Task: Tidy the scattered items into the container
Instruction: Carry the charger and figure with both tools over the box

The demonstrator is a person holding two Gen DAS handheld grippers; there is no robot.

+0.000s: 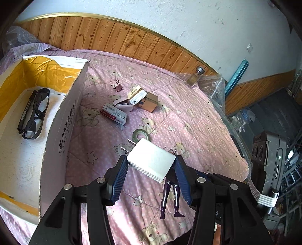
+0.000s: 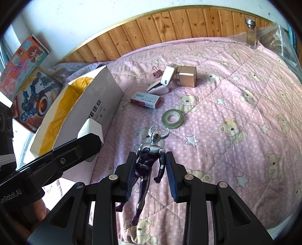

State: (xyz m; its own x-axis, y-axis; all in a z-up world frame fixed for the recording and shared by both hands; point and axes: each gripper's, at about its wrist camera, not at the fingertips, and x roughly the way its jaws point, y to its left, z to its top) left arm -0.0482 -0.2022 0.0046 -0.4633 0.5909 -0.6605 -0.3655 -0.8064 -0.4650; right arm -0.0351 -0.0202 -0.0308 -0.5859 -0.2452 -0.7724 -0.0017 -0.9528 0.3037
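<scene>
- Pink quilted bedspread (image 2: 236,79) printed with teddy bears, stars and white dots, spread across the whole surface.
- Knotty wood panelling (image 1: 117,37) capped by a gold strip, running below a scuffed white wall (image 1: 188,17).
- Glass jar (image 2: 251,34) with a metal lid, upright at the far edge, just beside crumpled bubble wrap (image 2: 275,37).
- Two colourful toy boxes (image 2: 28,75), leaning near the wall to the left.
- Blue-green strip (image 1: 236,75), propped against the wall.
</scene>
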